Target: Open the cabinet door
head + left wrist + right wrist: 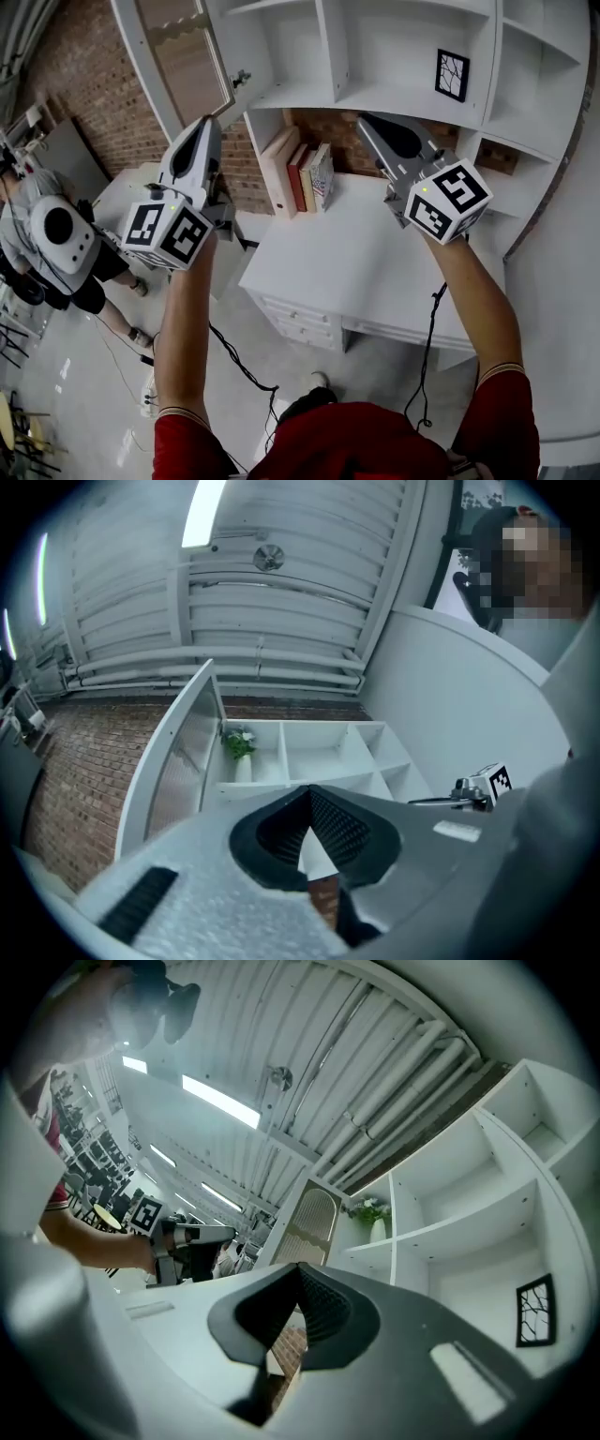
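The white cabinet door (178, 56) with a ribbed glass panel stands swung open at the top left of the shelf unit. It also shows in the left gripper view (173, 761) and the right gripper view (305, 1227). My left gripper (208, 127) is below the door and apart from it, with its jaws shut (307, 799) and nothing between them. My right gripper (367, 122) is raised in front of the lower shelves, its jaws shut (298, 1274) and empty. Both grippers point upward toward the shelves.
A white desk (375, 272) with drawers stands below the shelves, with books (300, 173) upright at its back. A framed picture (452, 75) sits on a shelf, and a potted plant (237, 747) in the upper compartment. A person (56, 234) stands at the left. Cables hang beneath my arms.
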The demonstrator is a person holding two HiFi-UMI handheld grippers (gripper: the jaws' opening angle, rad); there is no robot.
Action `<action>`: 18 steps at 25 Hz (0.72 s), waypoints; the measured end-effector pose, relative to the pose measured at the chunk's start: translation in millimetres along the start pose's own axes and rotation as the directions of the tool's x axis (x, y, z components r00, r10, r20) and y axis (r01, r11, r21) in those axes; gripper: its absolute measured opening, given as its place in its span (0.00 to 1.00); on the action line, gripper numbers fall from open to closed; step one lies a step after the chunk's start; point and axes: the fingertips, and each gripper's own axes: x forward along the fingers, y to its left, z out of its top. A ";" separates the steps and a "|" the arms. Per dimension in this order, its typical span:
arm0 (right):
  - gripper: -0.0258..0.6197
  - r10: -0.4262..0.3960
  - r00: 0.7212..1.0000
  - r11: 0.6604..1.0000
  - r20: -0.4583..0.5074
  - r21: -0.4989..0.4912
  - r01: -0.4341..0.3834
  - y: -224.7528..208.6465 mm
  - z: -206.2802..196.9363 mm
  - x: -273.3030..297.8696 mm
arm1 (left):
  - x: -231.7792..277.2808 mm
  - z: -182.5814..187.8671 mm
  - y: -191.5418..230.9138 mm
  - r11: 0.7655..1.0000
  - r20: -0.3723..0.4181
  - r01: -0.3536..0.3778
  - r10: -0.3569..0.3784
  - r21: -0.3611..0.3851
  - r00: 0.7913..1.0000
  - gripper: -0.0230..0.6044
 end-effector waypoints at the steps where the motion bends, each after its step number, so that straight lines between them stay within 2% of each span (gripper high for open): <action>1: 0.06 0.005 1.000 1.000 0.002 -0.007 -0.005 8.2 0.2 -6.4 | -4.1 -4.0 -15.7 1.000 -0.008 0.014 -0.014 0.001 1.000 0.04; 5: 0.06 0.013 1.000 1.000 0.009 -0.012 -0.013 40.6 -3.1 -24.4 | -19.3 -20.5 -65.5 0.997 -0.036 0.082 -0.082 -0.002 0.996 0.05; 9: 0.06 0.007 1.000 1.000 0.007 -0.019 -0.007 71.0 -11.3 -34.9 | -36.4 -40.2 -97.0 0.990 -0.047 0.141 -0.141 -0.005 0.989 0.04; 14: 0.06 -0.019 1.000 1.000 0.001 -0.011 0.019 109.8 -26.9 -39.3 | -66.1 -60.6 -104.8 0.984 -0.049 0.168 -0.170 -0.056 0.984 0.05; 18: 0.06 -0.036 0.999 0.999 -0.010 0.010 0.036 144.7 -46.8 -45.6 | -97.3 -82.8 -108.8 0.978 -0.083 0.190 -0.197 -0.086 0.977 0.04</action>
